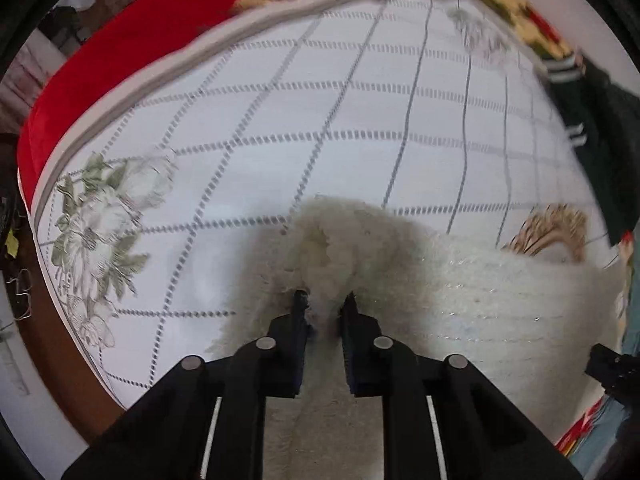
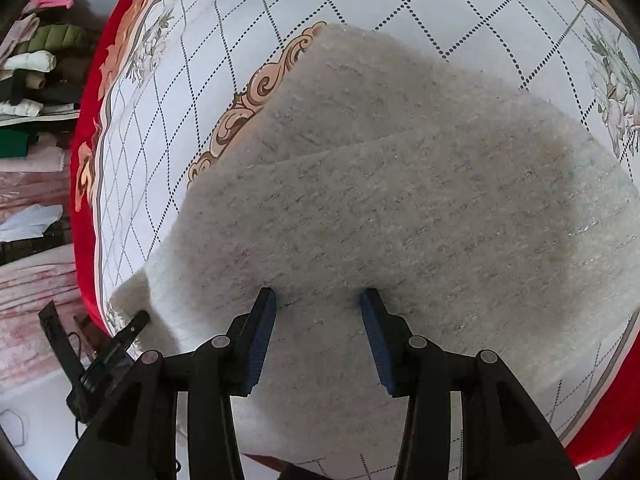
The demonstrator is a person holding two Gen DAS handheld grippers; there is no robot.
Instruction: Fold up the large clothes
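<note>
In the left wrist view the left gripper (image 1: 323, 300) points down at the bed; its jaws are closed on a bunched, fluffy tuft of the cream sweater (image 1: 460, 300), which rises between the fingers (image 1: 299, 308) in a small peak; the rest of the garment spreads away to the right over the white quilt (image 1: 320, 100) with its dotted grid and flower print; a red blanket (image 1: 112, 52) runs round the far edge, and a dark green garment (image 1: 592, 120) lies at the upper right; the frame is smeared, so how deep the bite goes I cannot tell.

In the right wrist view the right gripper (image 2: 318, 300) stands partly open, fingertips at or just above the sweater (image 2: 400, 200) with nothing pinched between them; the garment lies flat across the quilt (image 2: 160, 160), one layer already lapped over another along a diagonal edge; the other gripper (image 2: 120, 336) shows at the lower left, at the sweater's corner near the edge of the bed; a pile of clothes (image 2: 36, 72) sits beyond the bed.

The risk, as I judge it, is uneven handling; the left holds only a tuft of loose pile, which may slip or stretch when pulled; the right has no hold yet, so a lift from one corner alone would drag the fold askew and undo the lapped layer; the corner near the bed's edge could also slide off.
</note>
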